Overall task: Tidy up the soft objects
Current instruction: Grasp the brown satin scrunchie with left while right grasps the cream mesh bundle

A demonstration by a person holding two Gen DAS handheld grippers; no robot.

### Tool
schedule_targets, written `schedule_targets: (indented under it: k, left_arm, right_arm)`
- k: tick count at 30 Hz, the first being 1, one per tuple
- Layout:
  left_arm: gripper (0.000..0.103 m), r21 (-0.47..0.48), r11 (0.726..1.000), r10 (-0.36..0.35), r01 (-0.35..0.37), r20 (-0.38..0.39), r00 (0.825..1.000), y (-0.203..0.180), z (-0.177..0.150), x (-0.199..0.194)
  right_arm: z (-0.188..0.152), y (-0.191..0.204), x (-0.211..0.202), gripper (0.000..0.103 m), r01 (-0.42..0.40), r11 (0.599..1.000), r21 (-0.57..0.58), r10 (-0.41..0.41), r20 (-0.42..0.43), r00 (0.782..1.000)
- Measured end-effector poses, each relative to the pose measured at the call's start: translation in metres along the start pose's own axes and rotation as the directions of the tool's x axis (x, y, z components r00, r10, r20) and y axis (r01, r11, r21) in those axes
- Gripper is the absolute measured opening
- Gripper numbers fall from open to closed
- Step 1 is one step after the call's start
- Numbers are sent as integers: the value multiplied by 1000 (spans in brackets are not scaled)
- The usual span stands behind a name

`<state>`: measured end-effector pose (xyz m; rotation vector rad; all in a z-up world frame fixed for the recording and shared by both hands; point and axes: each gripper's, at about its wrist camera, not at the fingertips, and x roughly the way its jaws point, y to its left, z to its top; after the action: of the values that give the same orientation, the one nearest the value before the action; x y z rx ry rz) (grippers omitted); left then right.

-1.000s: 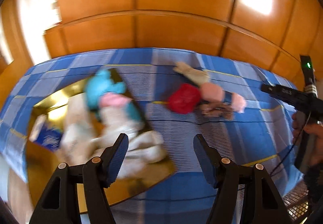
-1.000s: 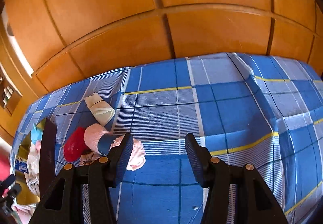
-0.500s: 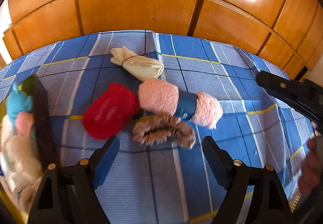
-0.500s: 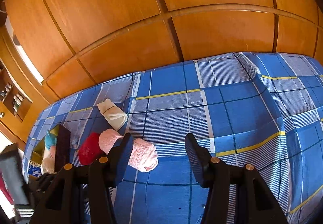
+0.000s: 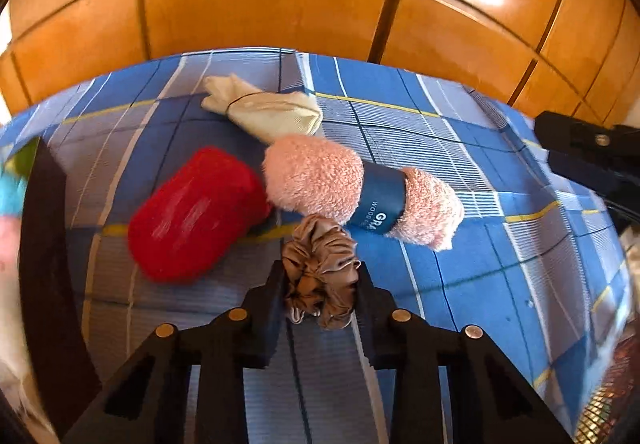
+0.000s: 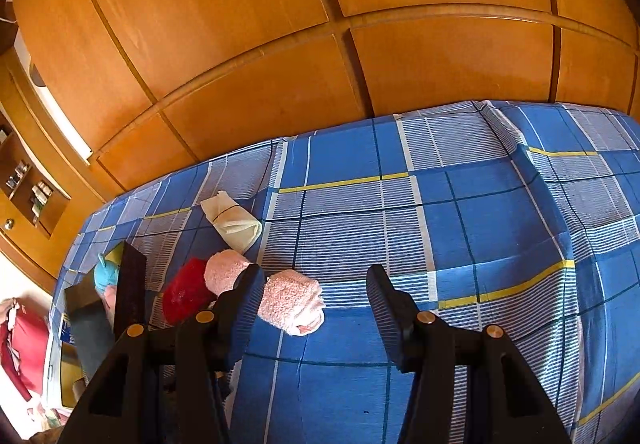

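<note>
Satin scrunchie (image 5: 320,268), bronze: pick-up step, pinched in left tongs (image 5: 320,284) just closed on it.
Right tongs (image 6: 316,308) idle, half-wide, empty; next: lift clear, probably toward box (image 6: 128,284).

The only lettering I can read from my left wrist view is on the dark blue paper band (image 5: 380,199) wrapped around the rolled pink towel (image 5: 316,175) just ahead of me: white capitals "GRA", cut off where the band curves under. Beneath them on the same band runs a smaller white line that seems to begin "WOOD", too small and too bent for me to be sure of. From my right wrist view the shelf items at the far left are too tiny to read, and nothing else there carries legible text.
</note>
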<state>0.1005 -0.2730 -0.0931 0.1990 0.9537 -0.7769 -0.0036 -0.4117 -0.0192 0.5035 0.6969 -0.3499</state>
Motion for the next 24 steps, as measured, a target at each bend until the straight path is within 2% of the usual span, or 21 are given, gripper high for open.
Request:
schedule_targets:
  k: [5,8,14,17,20,24]
  left_arm:
    - [33,40,999,-29,30,-10,1000,-2,-32,-16]
    - [33,88,996,-7,3,39,999,-6,-47,-21]
    - [33,71,997,-39,34,74,996,2,-55,-25]
    - [33,97,995,-21,13,89,996,-2,-58,-28]
    - [33,88,996,-34,25,98,995,0,-61,-28]
    - [33,106,994,-26,12,133,991,0,-63,-26]
  right_arm:
    - [-1,0,1,54,8,1000,-10,-8,-2,1000]
    - [-2,2,3,54,12,1000,-24,-12,-7,1000]
    - [-10,11,14,54,24,996,-81,-27,-38,999]
    - [-15,16,19,54,-13,994,-107,6,-63,998]
    - [-19,27,25,54,-67,987,-145,52,-107,993]
    - [-12,47,35,54,-90,968,-234,56,-145,988]
